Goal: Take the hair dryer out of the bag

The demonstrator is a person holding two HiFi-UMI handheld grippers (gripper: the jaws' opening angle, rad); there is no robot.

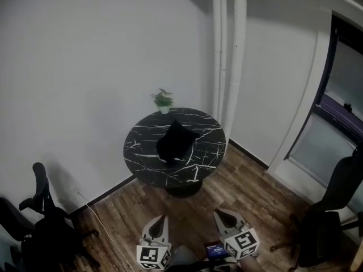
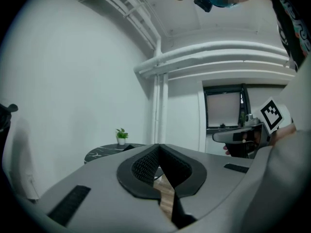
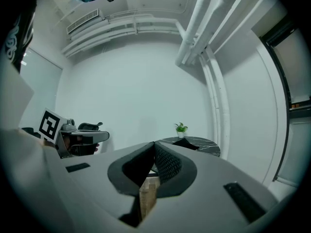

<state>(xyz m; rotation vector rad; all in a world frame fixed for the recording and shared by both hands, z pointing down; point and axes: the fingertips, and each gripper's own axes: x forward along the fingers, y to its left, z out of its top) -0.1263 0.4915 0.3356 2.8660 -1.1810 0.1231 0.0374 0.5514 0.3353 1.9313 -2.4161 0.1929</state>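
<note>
One black bag [image 1: 174, 142] lies slumped near the middle of the round black marble table [image 1: 142, 152], at the centre of the head view. Its top corner points toward the wall. The bag is closed as far as can be seen, and the hair dryer itself shows in no view.

Table: white veining, single dark pedestal foot, standing on the wooden floor [image 1: 249, 191]. A small potted plant [image 1: 163, 101] stands at the table's far rim, just above the bag in the frame and apart from it.

Both grippers sit at the bottom edge of the head view, well apart from the table and bag. The left gripper [image 1: 163, 217] is at lower centre-left, the right gripper [image 1: 221, 214] at lower centre-right, and their tips point up-frame toward the table. Each gripper's own view shows the two dark ribbed pads pressed together with nothing between them: jaws fully closed, empty. Only floor shows through the slit below the pads.

Surroundings: a black office chair [image 1: 42, 220] at lower left, another dark chair [image 1: 334, 203] at lower right. White vertical pipes [image 1: 227, 50] run down the wall at upper centre. A dark-framed window [image 1: 340, 112] is at the right edge.
</note>
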